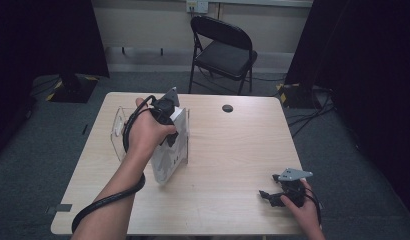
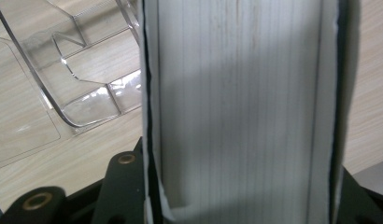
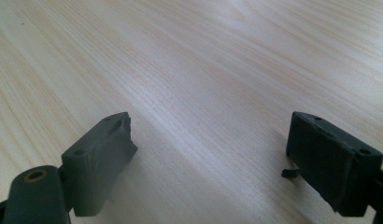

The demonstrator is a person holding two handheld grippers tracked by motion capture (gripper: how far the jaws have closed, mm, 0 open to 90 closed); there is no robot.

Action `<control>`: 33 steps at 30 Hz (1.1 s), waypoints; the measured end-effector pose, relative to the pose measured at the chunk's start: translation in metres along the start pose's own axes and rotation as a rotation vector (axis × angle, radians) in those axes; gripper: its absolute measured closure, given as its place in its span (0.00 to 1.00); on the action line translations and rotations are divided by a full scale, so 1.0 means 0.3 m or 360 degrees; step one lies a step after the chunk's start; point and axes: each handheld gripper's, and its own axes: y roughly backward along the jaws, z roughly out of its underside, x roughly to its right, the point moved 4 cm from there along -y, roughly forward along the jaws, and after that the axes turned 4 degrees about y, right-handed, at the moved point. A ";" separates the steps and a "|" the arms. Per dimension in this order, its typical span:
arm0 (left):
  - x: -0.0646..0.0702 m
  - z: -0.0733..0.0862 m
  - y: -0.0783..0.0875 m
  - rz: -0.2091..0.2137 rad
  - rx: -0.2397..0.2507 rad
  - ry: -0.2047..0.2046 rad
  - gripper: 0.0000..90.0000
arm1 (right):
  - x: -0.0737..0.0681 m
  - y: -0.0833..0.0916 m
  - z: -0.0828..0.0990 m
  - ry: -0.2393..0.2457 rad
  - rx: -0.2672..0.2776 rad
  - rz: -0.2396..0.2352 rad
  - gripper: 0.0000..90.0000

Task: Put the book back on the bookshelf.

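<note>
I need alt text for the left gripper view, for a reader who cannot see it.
A thick white book, page edges facing the camera, stands clamped between the left tongs. Beside it, a clear plastic stand rests on the light wooden table.

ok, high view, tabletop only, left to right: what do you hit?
Clear stand → white book held upright in the left tool → black disc → right tool, open, low over the table.
</note>
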 end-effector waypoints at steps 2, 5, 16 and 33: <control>-0.004 -0.005 -0.003 0.0009 0.0001 0.0009 0.59 | 0.000 0.000 0.000 0.0001 0.0000 0.0000 0.15; -0.001 -0.011 -0.008 0.0004 0.0000 0.0068 0.59 | 0.000 0.000 0.000 0.0001 0.0000 0.0000 0.15; -0.001 -0.038 -0.021 0.0019 -0.0020 0.0140 0.59 | 0.000 0.000 0.000 0.0001 -0.0002 0.0003 0.15; -0.005 -0.072 -0.021 -0.0006 0.0006 0.0194 0.59 | 0.000 0.001 0.000 0.0001 -0.0003 0.0003 0.15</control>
